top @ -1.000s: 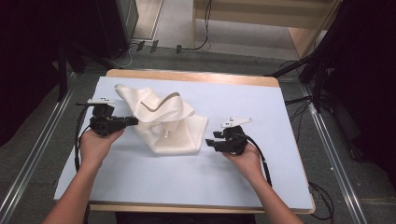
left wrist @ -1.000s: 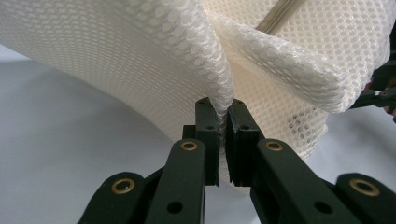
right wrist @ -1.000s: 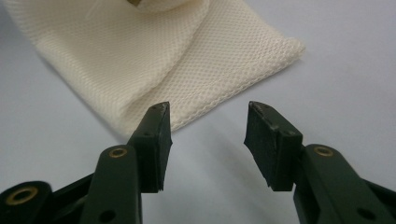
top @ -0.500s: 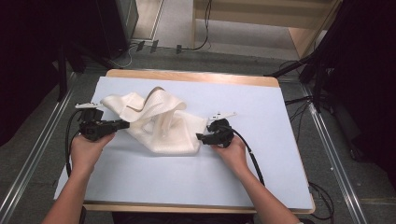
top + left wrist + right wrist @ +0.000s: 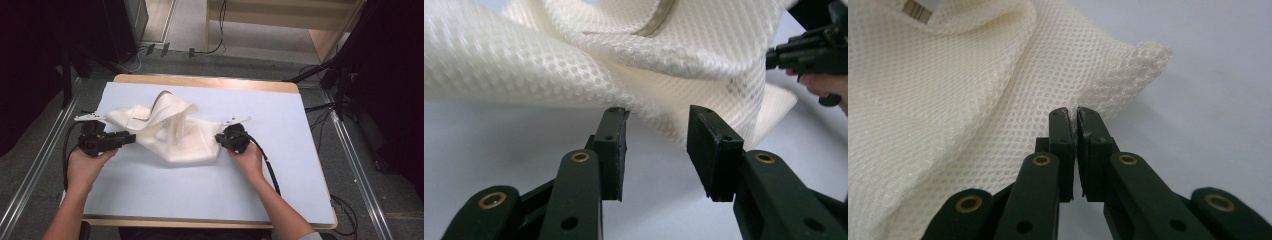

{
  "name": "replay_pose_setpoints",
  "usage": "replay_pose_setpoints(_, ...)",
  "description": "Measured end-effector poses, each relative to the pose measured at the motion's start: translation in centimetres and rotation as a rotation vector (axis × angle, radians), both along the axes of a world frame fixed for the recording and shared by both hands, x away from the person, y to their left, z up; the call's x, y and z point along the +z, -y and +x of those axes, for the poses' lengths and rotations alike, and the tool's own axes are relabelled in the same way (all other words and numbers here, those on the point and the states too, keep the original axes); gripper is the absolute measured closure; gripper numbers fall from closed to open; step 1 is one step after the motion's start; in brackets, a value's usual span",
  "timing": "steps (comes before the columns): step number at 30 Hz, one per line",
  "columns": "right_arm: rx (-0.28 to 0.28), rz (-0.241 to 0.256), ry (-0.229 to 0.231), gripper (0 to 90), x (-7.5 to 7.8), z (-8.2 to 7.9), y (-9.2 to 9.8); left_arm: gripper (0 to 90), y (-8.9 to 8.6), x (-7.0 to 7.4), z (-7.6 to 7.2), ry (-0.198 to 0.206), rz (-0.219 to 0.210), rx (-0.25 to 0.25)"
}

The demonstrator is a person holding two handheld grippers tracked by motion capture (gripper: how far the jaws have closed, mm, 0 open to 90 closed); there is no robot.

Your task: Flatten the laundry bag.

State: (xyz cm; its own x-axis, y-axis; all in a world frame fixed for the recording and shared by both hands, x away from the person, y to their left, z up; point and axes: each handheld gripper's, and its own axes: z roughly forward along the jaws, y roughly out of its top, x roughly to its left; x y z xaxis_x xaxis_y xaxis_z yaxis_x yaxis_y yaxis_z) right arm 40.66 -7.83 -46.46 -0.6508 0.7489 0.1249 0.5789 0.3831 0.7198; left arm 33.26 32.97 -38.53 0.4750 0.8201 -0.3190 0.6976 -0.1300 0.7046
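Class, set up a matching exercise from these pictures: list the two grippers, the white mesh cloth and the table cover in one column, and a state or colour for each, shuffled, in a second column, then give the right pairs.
Column one:
1. left gripper
2. right gripper
3. white honeycomb mesh cloth
4. table cover

Column two:
A. pale blue and flat
B. jaws apart, nothing between them
C. crumpled, one fold standing up
D. jaws closed on a cloth edge

Pairs: 1-B, 2-D, 3-C, 4-A
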Motion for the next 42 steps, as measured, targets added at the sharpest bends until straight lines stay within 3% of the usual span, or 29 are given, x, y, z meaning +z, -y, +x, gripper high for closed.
replay_pose_setpoints(4, -0.054, 0.001, 0.009, 87.9, 0.6, 0.9, 2.5, 58.6, 0.1, 0.0, 0.0, 0.006, -0.013, -0.006)
replay_pose_setpoints(8, -0.084, 0.034, -0.019, 87.7, 0.8, 1.6, 5.0, 57.8, 0.4, 0.0, 0.0, 0.007, -0.015, -0.016)
replay_pose_setpoints(10, -0.092, 0.027, -0.02, 87.7, 0.8, 1.7, 5.4, 57.3, 0.4, 0.0, 0.0, 0.005, -0.011, -0.017)
replay_pose_setpoints(11, -0.105, -0.004, -0.01, 87.6, 1.0, 1.9, 6.4, 57.2, 0.5, -0.1, 0.0, 0.004, -0.011, -0.018)
replay_pose_setpoints(15, -0.133, 0.008, -0.015, 87.0, 1.1, 2.2, 8.1, 55.6, 0.5, -0.2, 0.1, 0.001, -0.008, -0.026)
replay_pose_setpoints(17, -0.132, 0.015, -0.024, 83.7, 0.9, 2.8, 10.2, 54.9, 0.8, -0.7, 0.5, -0.007, -0.003, -0.027)
replay_pose_setpoints(20, -0.149, 0.023, -0.049, 72.8, 0.6, 3.0, 11.2, 54.1, 1.2, -1.2, 1.1, -0.029, 0.008, -0.039)
replay_pose_setpoints(21, -0.149, 0.023, -0.049, 72.8, 0.6, 3.0, 11.2, 53.7, 1.2, -1.2, 1.1, -0.029, 0.008, -0.039)
replay_pose_setpoints(22, -0.173, 0.065, -0.039, 64.6, 1.2, 3.0, 11.7, 53.2, 1.6, -1.6, 1.5, -0.039, 0.015, -0.047)
replay_pose_setpoints(25, -0.16, 0.117, 0.002, 59.4, 2.9, 2.4, 11.3, 52.2, 2.0, -1.7, 1.8, -0.04, 0.018, -0.056)
replay_pose_setpoints(29, -0.065, 0.149, 0.017, 58.2, 4.3, 1.1, 8.5, 51.0, 1.9, -1.8, 1.9, -0.035, 0.014, -0.057)
replay_pose_setpoints(32, 0.0, 0.124, -0.002, 56.6, 4.9, 0.5, 6.2, 50.6, 1.8, -1.7, 1.9, -0.032, 0.016, -0.053)
replay_pose_setpoints(37, 0.07, 0.129, 0.004, 53.7, 5.8, -0.2, 3.2, 50.3, 1.4, -1.7, 1.8, -0.031, 0.003, -0.04)
replay_pose_setpoints(42, 0.117, 0.106, 0.007, 47.8, 6.0, -0.5, 0.1, 50.0, 1.3, -1.7, 1.7, -0.03, 0.002, -0.037)
